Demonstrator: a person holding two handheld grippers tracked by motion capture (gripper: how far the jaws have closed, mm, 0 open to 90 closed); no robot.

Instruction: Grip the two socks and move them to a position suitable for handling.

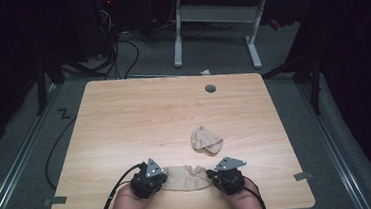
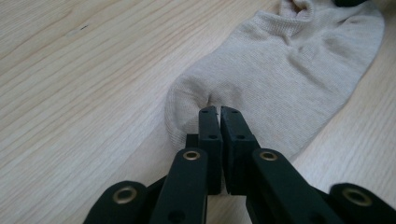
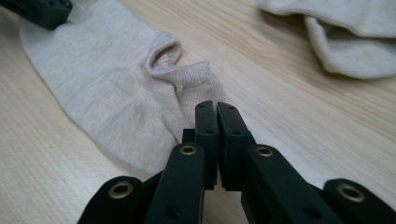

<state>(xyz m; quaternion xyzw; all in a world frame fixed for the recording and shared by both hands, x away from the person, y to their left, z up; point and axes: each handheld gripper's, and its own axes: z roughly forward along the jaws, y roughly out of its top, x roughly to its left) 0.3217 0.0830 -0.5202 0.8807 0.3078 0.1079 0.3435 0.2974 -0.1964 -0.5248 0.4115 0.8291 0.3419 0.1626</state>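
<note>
Low in the frame, we see the left hand-held gripper (image 1: pixel 150 180) and right hand-held gripper (image 1: pixel 227 175) each clenched on one end of the flat sock (image 1: pixel 185 177), its long axis running across the desk (image 1: pixel 124 119). A second sock (image 1: pixel 206 140) lies beyond, nearer the right one.

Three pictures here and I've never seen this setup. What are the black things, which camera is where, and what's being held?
A person sits at a wooden table, holding a hand-operated gripper in each hand. The high view looks down from above; the other two cameras ride on the grippers. The left gripper and right gripper each have two black fingers pressed together, pinching opposite ends of a beige sock that lies flat near the front edge. A second sock lies crumpled farther back, untouched.
</note>
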